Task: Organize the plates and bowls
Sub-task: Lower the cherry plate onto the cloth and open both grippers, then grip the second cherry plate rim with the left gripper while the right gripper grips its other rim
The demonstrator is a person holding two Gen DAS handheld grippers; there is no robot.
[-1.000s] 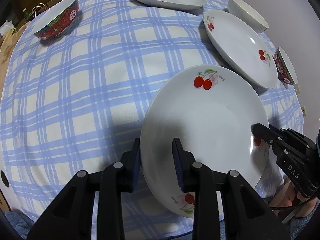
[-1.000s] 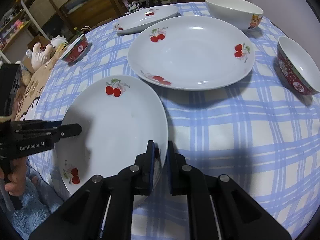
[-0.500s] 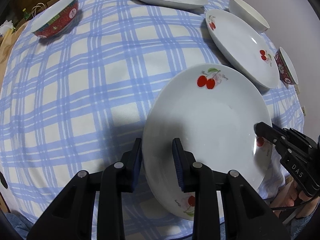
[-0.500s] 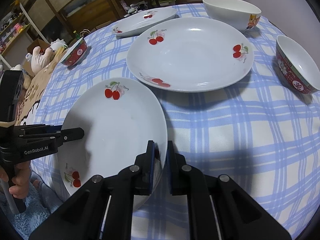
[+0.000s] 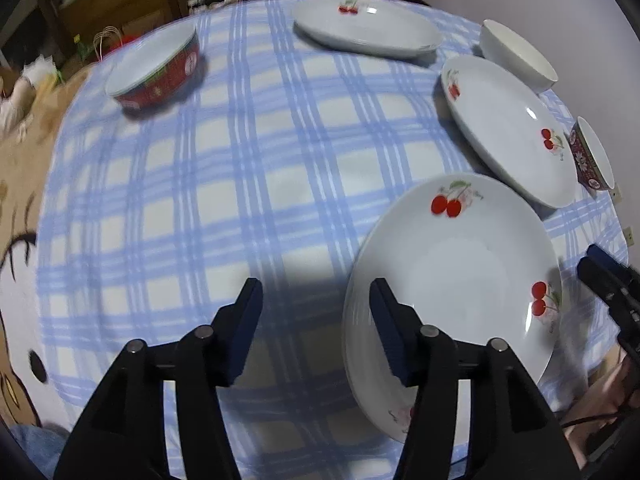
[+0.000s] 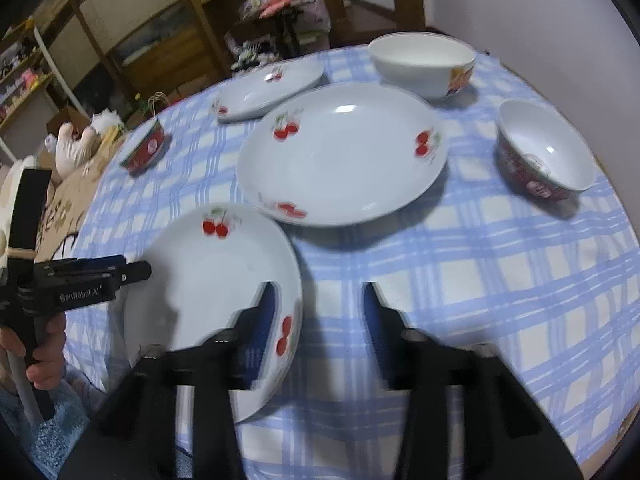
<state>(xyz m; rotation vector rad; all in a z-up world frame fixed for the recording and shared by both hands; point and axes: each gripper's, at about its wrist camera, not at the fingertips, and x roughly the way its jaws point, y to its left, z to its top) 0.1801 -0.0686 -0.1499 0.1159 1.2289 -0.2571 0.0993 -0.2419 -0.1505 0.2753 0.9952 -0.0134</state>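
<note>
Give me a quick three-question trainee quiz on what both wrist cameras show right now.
1. True or false: the left gripper is clamped on the near cherry plate.
2. How many bowls stand on the checked tablecloth? A) two B) three C) four
3. What lies directly beyond the near plate in the right wrist view?

Key
1. False. Its jaws are opening, with the rim between them; so are those of the right gripper.
2. B: two red-patterned bowls and one white bowl.
3. The larger cherry plate.

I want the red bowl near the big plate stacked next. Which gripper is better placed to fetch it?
Right, probably. The right gripper, jaws opening and empty, faces that red bowl directly; from the left gripper it sits beyond the big plate.
</note>
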